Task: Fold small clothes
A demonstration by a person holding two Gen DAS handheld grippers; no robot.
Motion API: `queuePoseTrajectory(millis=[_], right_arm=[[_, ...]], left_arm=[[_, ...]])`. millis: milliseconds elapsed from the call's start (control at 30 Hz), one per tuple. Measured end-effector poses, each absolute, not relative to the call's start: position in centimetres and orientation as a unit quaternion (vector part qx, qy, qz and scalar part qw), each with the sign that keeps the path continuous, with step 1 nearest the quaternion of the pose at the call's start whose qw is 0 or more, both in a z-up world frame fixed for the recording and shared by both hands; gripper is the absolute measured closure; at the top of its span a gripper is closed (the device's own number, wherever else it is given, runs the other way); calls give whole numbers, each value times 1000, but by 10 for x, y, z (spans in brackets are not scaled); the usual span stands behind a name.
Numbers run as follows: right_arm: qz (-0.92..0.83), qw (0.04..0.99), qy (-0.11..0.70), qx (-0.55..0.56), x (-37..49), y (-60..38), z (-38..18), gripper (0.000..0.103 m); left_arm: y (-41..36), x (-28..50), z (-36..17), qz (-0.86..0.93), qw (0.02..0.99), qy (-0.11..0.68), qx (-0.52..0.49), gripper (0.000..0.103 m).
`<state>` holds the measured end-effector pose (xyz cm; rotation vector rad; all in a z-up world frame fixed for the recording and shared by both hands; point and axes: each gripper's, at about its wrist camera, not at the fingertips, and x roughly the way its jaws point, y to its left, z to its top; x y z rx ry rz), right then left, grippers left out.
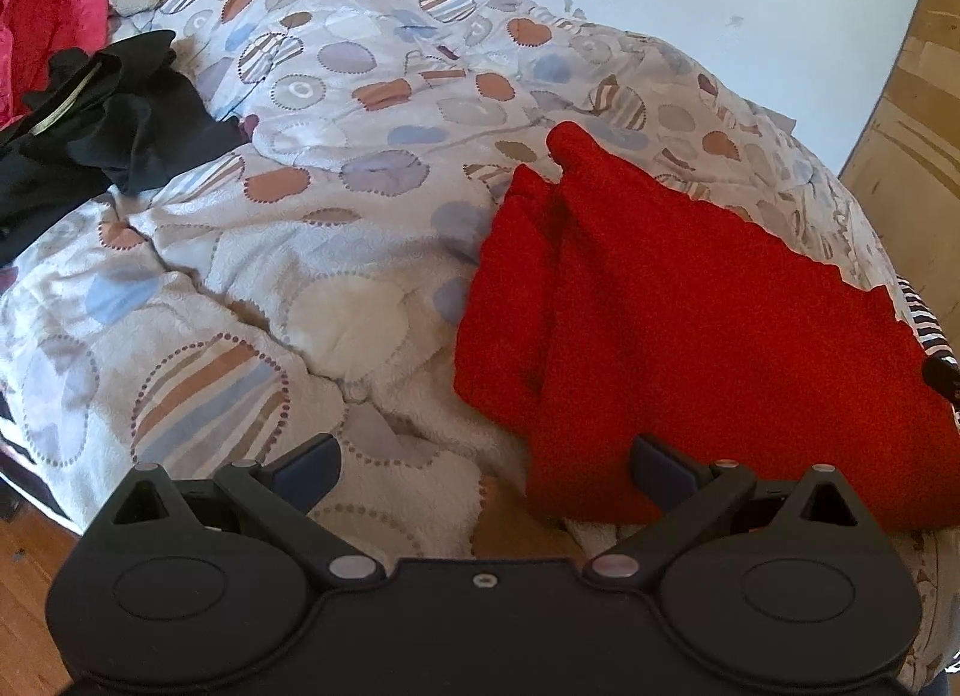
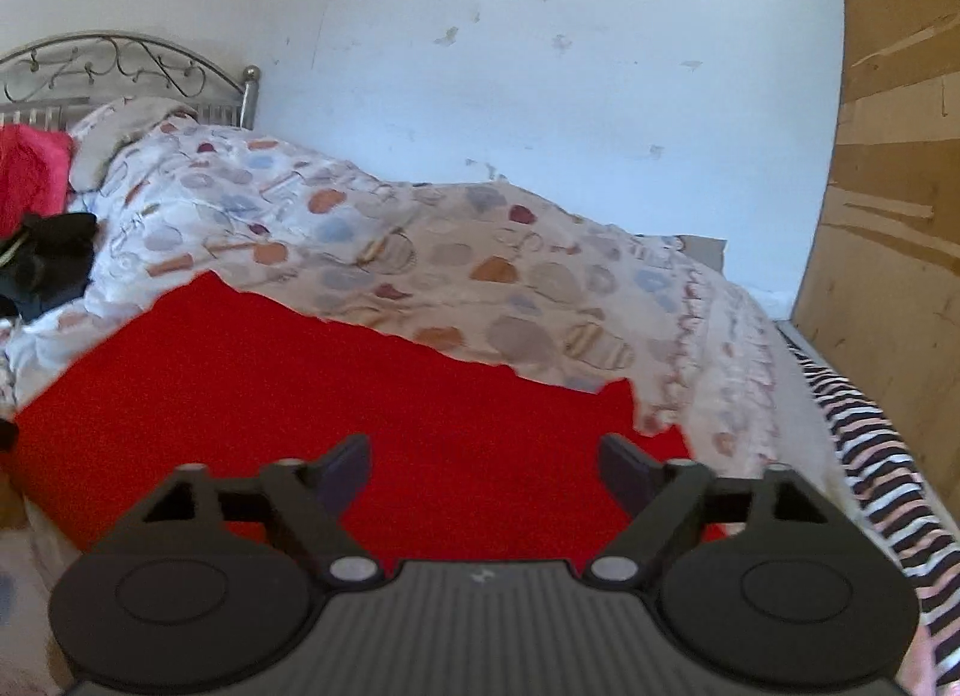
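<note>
A red knit garment (image 1: 690,324) lies spread on the patterned duvet (image 1: 336,168), with a fold along its left side. My left gripper (image 1: 483,471) is open and empty, hovering just over the garment's near left edge. In the right wrist view the same red garment (image 2: 300,384) fills the foreground. My right gripper (image 2: 483,477) is open and empty, low over the garment's near right part.
A heap of black clothes (image 1: 90,120) and a pink-red cloth (image 1: 48,6) lie at the bed's far left. A metal headboard (image 2: 120,72), a white wall (image 2: 540,66) and a wooden panel (image 2: 888,186) bound the bed. A striped sheet (image 2: 888,480) shows at the right edge.
</note>
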<state>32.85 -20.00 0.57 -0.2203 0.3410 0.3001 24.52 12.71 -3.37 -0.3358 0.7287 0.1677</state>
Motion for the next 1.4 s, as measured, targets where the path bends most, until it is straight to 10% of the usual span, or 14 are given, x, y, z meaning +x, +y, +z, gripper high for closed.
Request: queuePoseTrajectory(millis=[1400], right_arm=[[79,987,93,-102,249,-180,-81,0]], left_arm=[[72,236,-68,-41,875,318,-362,1]])
